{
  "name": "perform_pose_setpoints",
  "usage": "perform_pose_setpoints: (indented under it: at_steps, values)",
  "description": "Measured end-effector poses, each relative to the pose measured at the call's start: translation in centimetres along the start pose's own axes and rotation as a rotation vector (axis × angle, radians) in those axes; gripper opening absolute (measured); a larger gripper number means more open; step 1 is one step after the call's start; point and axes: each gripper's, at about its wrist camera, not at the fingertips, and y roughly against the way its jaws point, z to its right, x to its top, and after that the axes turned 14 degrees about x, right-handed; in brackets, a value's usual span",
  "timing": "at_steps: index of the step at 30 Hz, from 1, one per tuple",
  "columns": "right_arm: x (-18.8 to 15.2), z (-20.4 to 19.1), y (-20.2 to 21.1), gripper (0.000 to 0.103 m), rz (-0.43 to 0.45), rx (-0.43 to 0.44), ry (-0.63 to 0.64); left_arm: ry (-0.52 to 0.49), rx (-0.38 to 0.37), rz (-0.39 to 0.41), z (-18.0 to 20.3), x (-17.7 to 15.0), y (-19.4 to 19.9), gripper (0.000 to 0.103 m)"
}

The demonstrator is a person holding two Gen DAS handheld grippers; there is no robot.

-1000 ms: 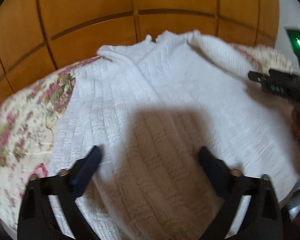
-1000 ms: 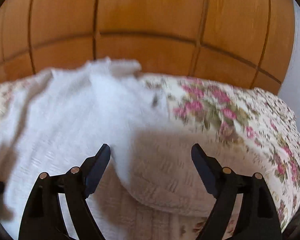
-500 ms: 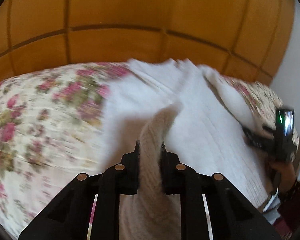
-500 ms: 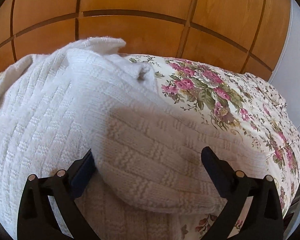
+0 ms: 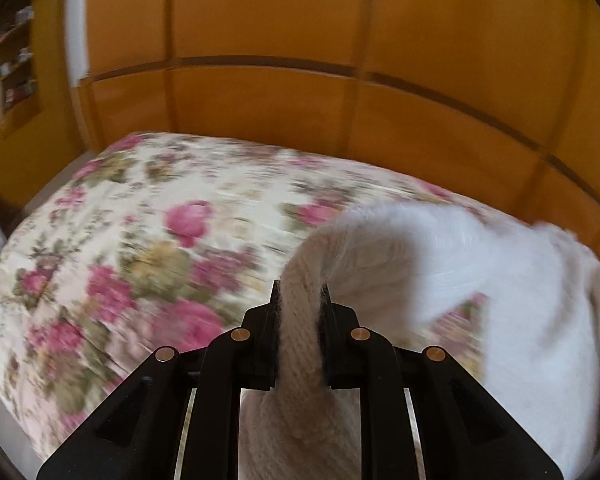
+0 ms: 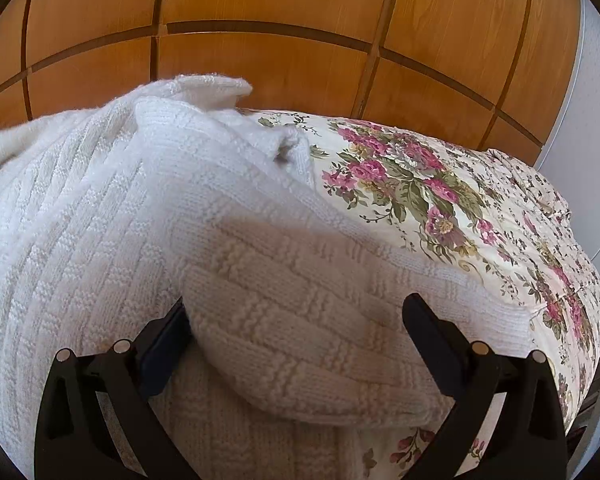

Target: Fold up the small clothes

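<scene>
Here, in the left wrist view, we see the left gripper (image 5: 299, 300) clamped on a bunched strip of the white knit sweater (image 5: 440, 256). Its jaws stand nearly together, with only the thickness of the knit between the dark pads. They closed within the past second and have since held that narrow gap. From the pads the fabric rises ahead of the tool, arches over to the right and spreads into a wide, blurred white mass at the right edge. Another length of it hangs down between the black finger arms toward the camera. Ahead and to the left of the gripper lies the floral bedspread (image 5: 148, 240), bare of clothing on that side. Beyond it stands the wooden panelled wall (image 5: 300, 112).

In the right wrist view, we see the right gripper (image 6: 296, 316) with its jaws spread as wide as they go, having finished opening within the past second. A folded sleeve of the sweater (image 6: 292, 320) lies between the fingers, its rounded end toward the camera. The left finger's (image 6: 168, 352) tip is tucked against the sleeve's edge. The right finger (image 6: 432, 328) stands just above the knit, and we cannot tell whether it touches. Nothing is pinched. The sweater's body (image 6: 60, 240) spreads left of the tool. The bedspread (image 6: 480, 208) shows ahead and to the right.
</scene>
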Motion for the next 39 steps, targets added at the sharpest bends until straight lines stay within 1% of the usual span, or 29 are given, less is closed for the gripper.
perform_pose_setpoints:
  at_steps: [3, 4, 5, 7, 8, 9, 10, 11, 13, 15, 16, 18, 21, 22, 23, 26, 27, 28, 30, 31, 32, 34, 36, 37, 38, 39]
  values:
    - [0.0, -0.1, -0.1, 0.101, -0.002, -0.007, 0.004, -0.057, 0.086, -0.001, -0.8, 1.1, -3.1, 0.015]
    - [0.0, -0.1, -0.1, 0.101, -0.003, -0.007, 0.004, -0.070, 0.104, -0.012, -0.9, 1.3, -4.0, 0.017]
    - [0.0, -0.1, -0.2, 0.101, -0.003, -0.006, 0.003, -0.076, 0.121, -0.030, -1.0, 1.4, -4.8, 0.023]
    - [-0.1, 0.0, -0.3, 0.101, -0.004, -0.002, -0.003, -0.065, 0.149, -0.055, -1.1, 1.3, -5.5, 0.044]
    - [-0.1, 0.0, -0.3, 0.101, -0.005, 0.000, -0.006, -0.039, 0.165, -0.062, -1.5, 1.1, -5.7, 0.069]
    - [-0.1, 0.1, -0.3, 0.101, -0.004, 0.003, -0.008, -0.003, 0.173, -0.055, -2.1, 0.9, -5.7, 0.085]
    - [-0.1, 0.1, -0.3, 0.101, -0.004, 0.004, -0.010, 0.038, 0.173, -0.040, -2.8, 0.8, -5.6, 0.086]
    - [-0.1, 0.1, -0.4, 0.101, -0.004, 0.003, -0.010, 0.084, 0.157, -0.035, -3.6, 0.5, -5.3, 0.086]
    - [-0.1, 0.1, -0.4, 0.101, -0.002, 0.003, -0.006, 0.120, 0.122, -0.051, -4.1, -0.1, -4.9, 0.086]
    - [-0.1, 0.1, -0.4, 0.101, 0.002, 0.002, -0.006, 0.161, 0.086, -0.006, -4.4, -1.3, -2.9, 0.086]
    - [-0.2, 0.1, -0.3, 0.101, 0.006, 0.001, -0.006, 0.176, 0.042, 0.042, -4.3, -2.2, -1.2, 0.086]
    - [-0.3, -0.1, 0.0, 0.101, 0.026, -0.011, 0.001, 0.171, -0.008, 0.084, -3.2, -3.3, 1.0, 0.086]
    - [-0.4, -0.6, 1.1, 0.101, 0.075, -0.042, 0.020, 0.117, -0.099, 0.128, 0.1, -5.7, 4.2, 0.086]
    - [-0.4, -0.7, 1.6, 0.101, 0.096, -0.050, 0.021, 0.104, -0.124, 0.137, 1.1, -6.2, 4.9, 0.086]
    - [-0.4, -0.7, 2.0, 0.101, 0.113, -0.050, 0.018, 0.075, -0.165, 0.138, 2.6, -7.0, 5.7, 0.086]
    - [-0.3, 0.3, 3.5, 0.098, 0.150, -0.016, -0.041, 0.028, -0.241, 0.116, 6.1, -8.9, 7.2, 0.086]
    - [-0.4, 0.9, 3.9, 0.094, 0.154, -0.002, -0.076, 0.013, -0.266, 0.101, 7.2, -9.4, 7.5, 0.086]
    - [-0.5, 1.8, 4.3, 0.086, 0.151, 0.022, -0.131, -0.003, -0.296, 0.088, 8.6, -10.0, 7.8, 0.086]
    - [-0.9, 3.3, 4.9, 0.080, 0.141, 0.053, -0.224, -0.031, -0.328, 0.073, 10.6, -10.9, 8.1, 0.086]
    - [-1.2, 4.1, 5.1, 0.077, 0.130, 0.057, -0.266, -0.051, -0.344, 0.061, 11.6, -11.2, 8.1, 0.086]
    - [-1.4, 4.6, 5.2, 0.075, 0.119, 0.054, -0.288, -0.069, -0.361, 0.046, 12.8, -11.6, 8.1, 0.086]
    - [-1.8, 5.6, 5.9, 0.074, 0.111, 0.035, -0.310, -0.090, -0.380, 0.020, 14.3, -12.2, 7.9, 0.086]
    - [-2.3, 6.8, 6.9, 0.075, 0.116, 0.029, -0.365, -0.117, -0.395, 0.008, 15.5, -13.0, 7.7, 0.086]
    - [-2.7, 7.8, 7.6, 0.076, 0.125, 0.046, -0.420, -0.137, -0.383, 0.009, 16.0, -13.4, 7.5, 0.086]
    - [-3.0, 8.6, 8.0, 0.076, 0.123, 0.058, -0.462, -0.174, -0.357, -0.015, 16.7, -13.8, 7.0, 0.086]
    - [-3.4, 9.4, 8.2, 0.076, 0.111, 0.065, -0.503, -0.192, -0.351, -0.042, 16.9, -14.0, 6.5, 0.086]
